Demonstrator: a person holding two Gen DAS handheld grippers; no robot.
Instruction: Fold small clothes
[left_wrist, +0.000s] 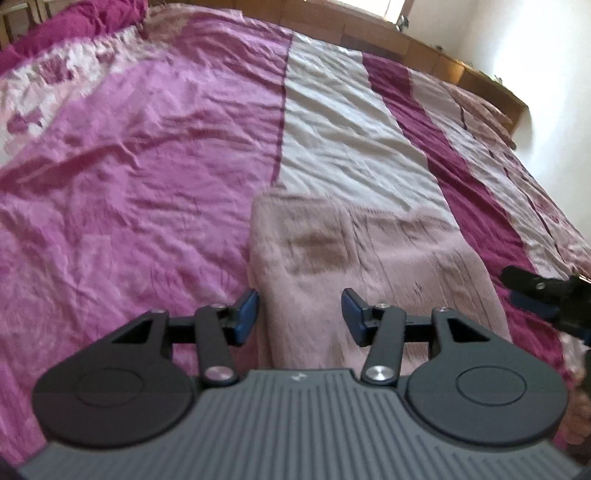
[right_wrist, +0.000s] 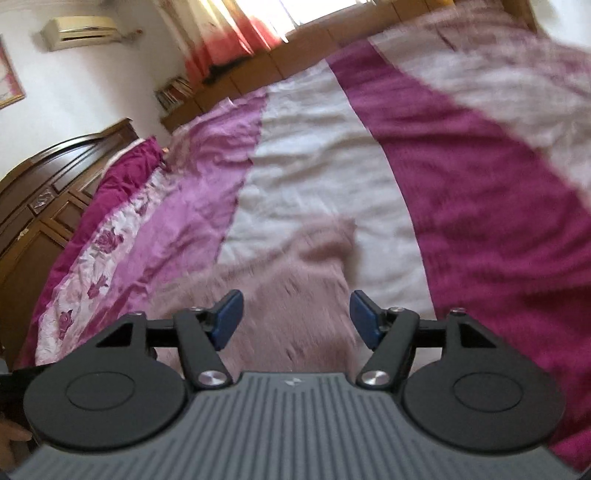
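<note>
A pale pink knitted garment (left_wrist: 369, 258) lies flat on the bed, its far edge folded over. My left gripper (left_wrist: 299, 314) hovers over the garment's near left part, open, with its left pad at the cloth's left edge and nothing pinched. In the right wrist view the same garment (right_wrist: 295, 266) lies blurred under my right gripper (right_wrist: 295, 317), which is open with bare blue pads (right_wrist: 364, 317). The right gripper (left_wrist: 524, 291) also shows at the garment's right side in the left wrist view.
The bed cover (left_wrist: 147, 166) has wrinkled pink, white and magenta stripes. A wooden ledge (left_wrist: 406, 40) runs along the far side. A dark wooden headboard (right_wrist: 44, 192), an air conditioner (right_wrist: 81, 31) and curtains (right_wrist: 229, 29) stand beyond the bed.
</note>
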